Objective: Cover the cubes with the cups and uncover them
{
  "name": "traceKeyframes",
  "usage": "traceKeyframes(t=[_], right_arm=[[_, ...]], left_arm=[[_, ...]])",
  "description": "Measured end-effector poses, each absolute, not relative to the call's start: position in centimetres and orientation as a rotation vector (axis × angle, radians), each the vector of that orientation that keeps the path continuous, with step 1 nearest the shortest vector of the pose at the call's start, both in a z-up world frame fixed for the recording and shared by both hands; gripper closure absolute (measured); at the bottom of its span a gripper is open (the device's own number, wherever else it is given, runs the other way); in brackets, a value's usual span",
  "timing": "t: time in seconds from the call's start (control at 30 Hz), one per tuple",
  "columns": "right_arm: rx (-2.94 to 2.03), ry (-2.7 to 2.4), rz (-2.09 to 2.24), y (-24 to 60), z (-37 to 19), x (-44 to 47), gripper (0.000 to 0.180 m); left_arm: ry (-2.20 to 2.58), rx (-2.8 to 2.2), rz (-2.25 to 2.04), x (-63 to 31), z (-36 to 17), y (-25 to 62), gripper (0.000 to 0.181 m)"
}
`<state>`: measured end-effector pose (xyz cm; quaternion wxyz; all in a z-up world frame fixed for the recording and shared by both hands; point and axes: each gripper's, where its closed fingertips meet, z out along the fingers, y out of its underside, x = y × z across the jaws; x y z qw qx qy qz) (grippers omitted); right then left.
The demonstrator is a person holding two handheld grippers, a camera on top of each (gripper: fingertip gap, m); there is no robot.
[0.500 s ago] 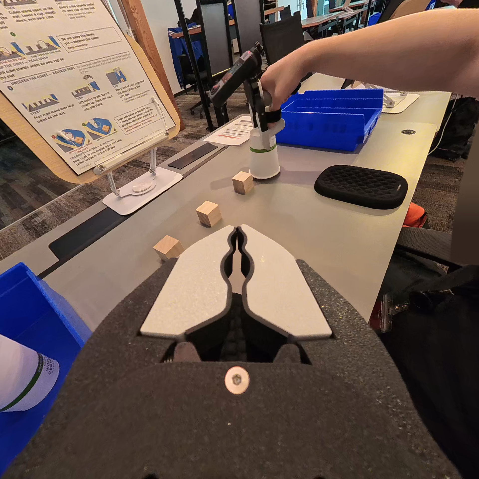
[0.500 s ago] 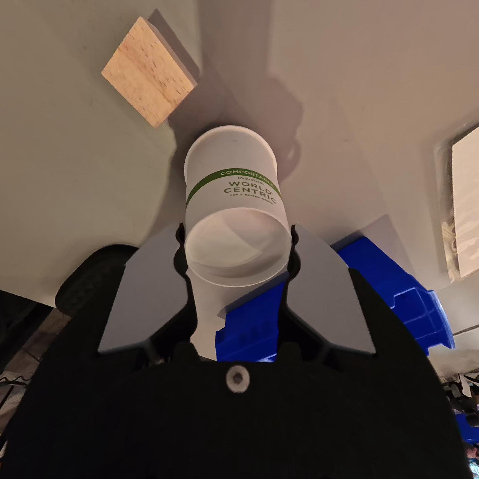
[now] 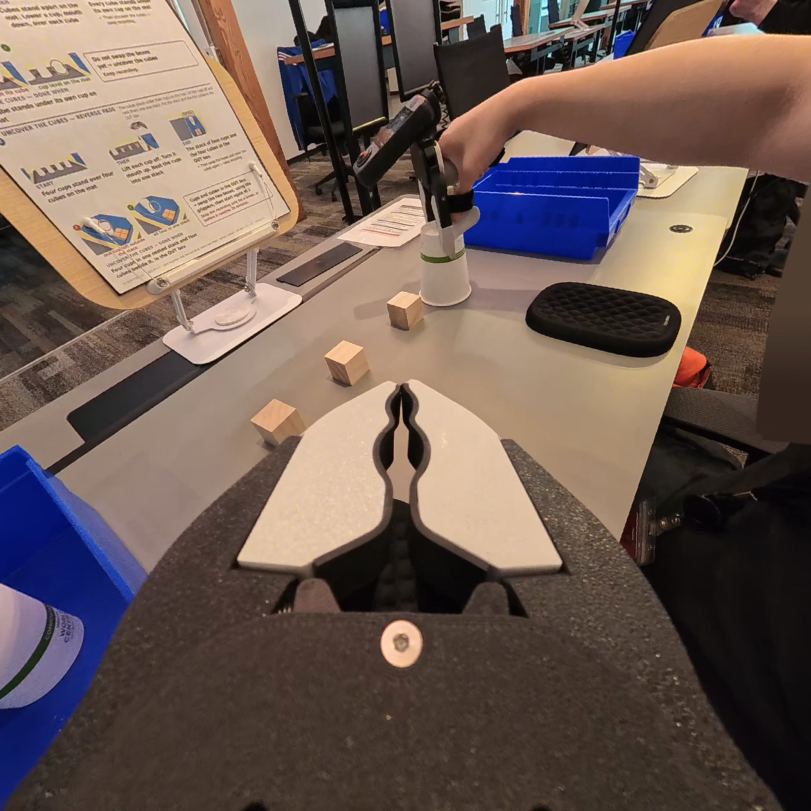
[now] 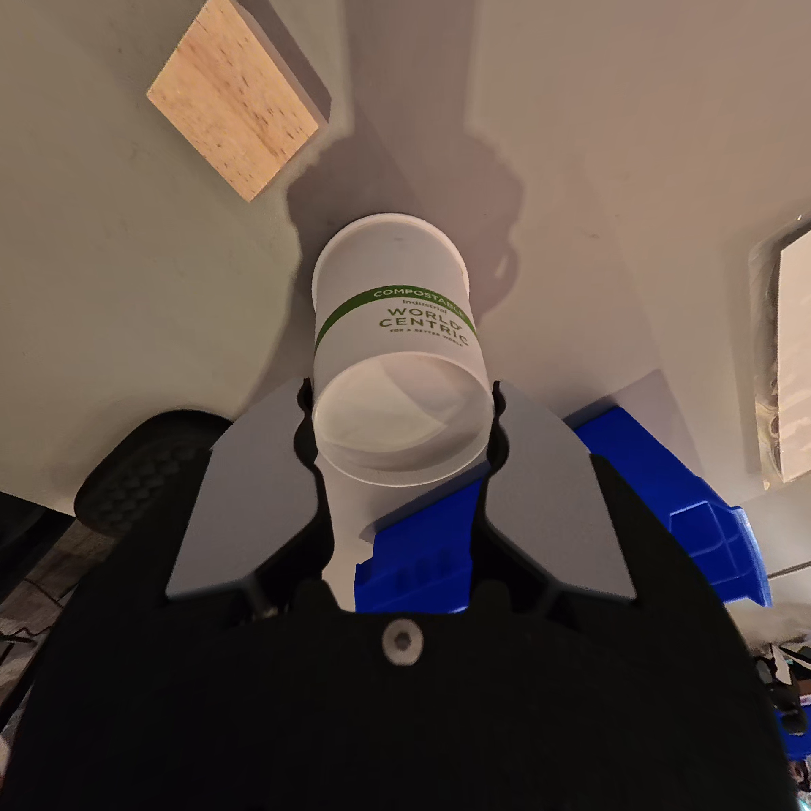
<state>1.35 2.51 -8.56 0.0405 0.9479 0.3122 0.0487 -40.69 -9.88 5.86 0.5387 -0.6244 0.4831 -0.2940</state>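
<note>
Little moved: right claw still grips inverted cup (grey table); left claw closed.

The left wrist view looks low and level along the table from its near end. The right wrist view looks steeply down, close. Both share the inverted cup and 1 cube.

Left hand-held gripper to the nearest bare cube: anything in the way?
Nothing visible. The left hand-held gripper, jaws shut and empty, hangs over bare grey table; the nearest wooden cube sits just ahead to its left, uncovered.
</note>
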Motion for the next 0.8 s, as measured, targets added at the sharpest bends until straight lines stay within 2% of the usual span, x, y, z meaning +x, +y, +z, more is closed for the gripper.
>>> traceKeyframes(t=[0.17,0.33,0.57,0.7,0.8], right_arm=[[2.908,1.008,0.149,2.6,-8.5,1.2,0.102],[2.965,1.110,0.161,3.0,-6.7,0.4,0.092],[3.318,1.388,0.080,4.2,4.1,-3.2,0.090],[3.572,1.659,-0.127,2.6,10.9,-6.6,0.089],[3.681,1.898,-0.472,-0.2,14.1,-9.4,0.092]], left_arm=[[1.141,-1.487,-0.709,-40.7,5.9,-9.9,0.181],[1.124,-1.482,-0.720,-41.0,6.4,-9.8,0.181],[1.071,-1.535,-0.602,-43.8,7.2,-7.2,0.181],[1.112,-1.628,-0.421,-47.0,7.6,-3.5,0.179],[1.202,-1.701,-0.175,-50.1,8.1,0.4,0.175]])
